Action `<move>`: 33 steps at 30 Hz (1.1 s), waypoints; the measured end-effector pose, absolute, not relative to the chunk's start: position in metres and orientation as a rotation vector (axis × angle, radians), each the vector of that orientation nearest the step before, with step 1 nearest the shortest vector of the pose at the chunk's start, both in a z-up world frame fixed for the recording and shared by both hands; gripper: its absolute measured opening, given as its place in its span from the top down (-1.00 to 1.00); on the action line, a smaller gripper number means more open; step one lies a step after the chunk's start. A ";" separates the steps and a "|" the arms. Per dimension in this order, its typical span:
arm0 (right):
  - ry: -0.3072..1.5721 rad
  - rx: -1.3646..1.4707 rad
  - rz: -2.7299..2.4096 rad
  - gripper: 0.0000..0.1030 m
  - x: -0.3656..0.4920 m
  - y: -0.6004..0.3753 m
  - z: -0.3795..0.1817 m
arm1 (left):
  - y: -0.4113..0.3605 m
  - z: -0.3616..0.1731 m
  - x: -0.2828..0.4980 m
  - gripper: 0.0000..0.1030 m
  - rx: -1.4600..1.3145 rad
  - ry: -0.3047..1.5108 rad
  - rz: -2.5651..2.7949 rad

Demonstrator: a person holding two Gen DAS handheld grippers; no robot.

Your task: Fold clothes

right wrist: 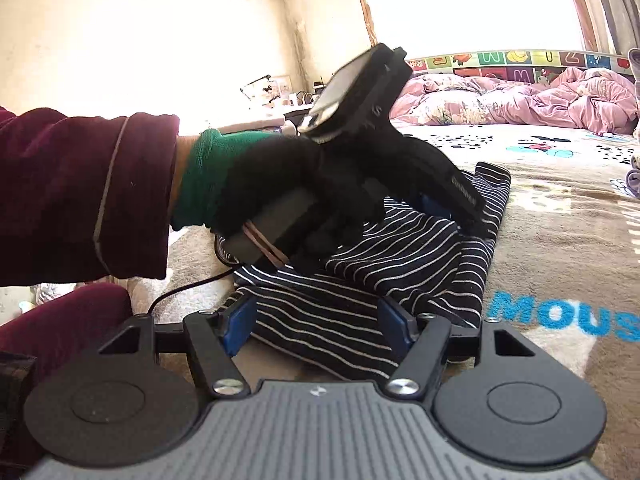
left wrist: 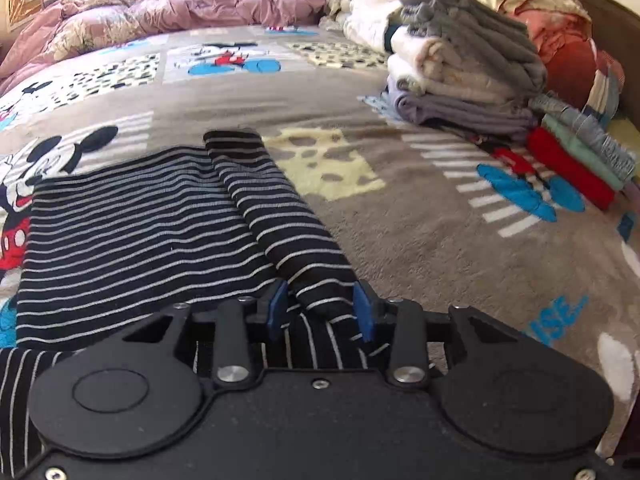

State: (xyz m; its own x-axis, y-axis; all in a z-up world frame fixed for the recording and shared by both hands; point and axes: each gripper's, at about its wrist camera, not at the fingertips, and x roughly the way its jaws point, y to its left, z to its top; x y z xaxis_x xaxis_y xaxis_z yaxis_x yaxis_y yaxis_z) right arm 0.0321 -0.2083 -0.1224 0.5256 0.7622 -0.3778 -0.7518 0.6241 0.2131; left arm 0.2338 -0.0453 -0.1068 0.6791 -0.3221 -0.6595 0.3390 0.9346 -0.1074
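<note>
The striped top (left wrist: 132, 220) lies on the bed (left wrist: 400, 240), near the front edge where the person stands, and it is partly folded: the body is spread flat and one sleeve (left wrist: 280, 216) is laid over its right side, running from the front edge towards the middle of the bed.

The left gripper (left wrist: 322, 312) pinches the near end of that sleeve between its blue pads (left wrist: 277, 310), the cloth bunched between them. In the right wrist view a gloved hand (right wrist: 264, 184) holds this gripper tilted down over the top.

The right gripper (right wrist: 318, 322) stands with its jaws spread; the front hem of the top lies between the pads (right wrist: 239, 326), but they do not press on it.

At the bed's right side near the far edge sits a stack (left wrist: 464, 80) of folded clothes, with a second, lower row (left wrist: 576, 160) just beside it. So much of the job looks done.

For this top, the sleeve fold is about finished. What seems left is settling the sleeve, then doubling the body over and moving it to the stack. The other sleeve's state I cannot tell.
</note>
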 end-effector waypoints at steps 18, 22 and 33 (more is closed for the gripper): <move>0.437 0.115 0.592 -0.16 0.035 -0.255 -0.126 | -0.035 -0.118 0.119 0.30 0.069 0.696 -0.436; 0.405 -0.045 0.649 -0.17 0.039 -0.227 -0.130 | -0.019 -0.127 0.116 0.32 0.001 0.749 -0.385; 0.494 -0.195 0.744 -0.47 0.044 -0.191 -0.147 | 0.088 -0.108 0.089 0.33 -0.419 0.674 -0.105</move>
State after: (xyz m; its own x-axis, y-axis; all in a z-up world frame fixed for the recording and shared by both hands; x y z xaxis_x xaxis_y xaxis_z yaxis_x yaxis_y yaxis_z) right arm 0.0442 -0.1909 -0.1470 0.6282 0.5999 -0.4954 -0.6898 0.7240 0.0019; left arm 0.0892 0.0879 -0.1081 0.7796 -0.2283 -0.5831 -0.0395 0.9114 -0.4096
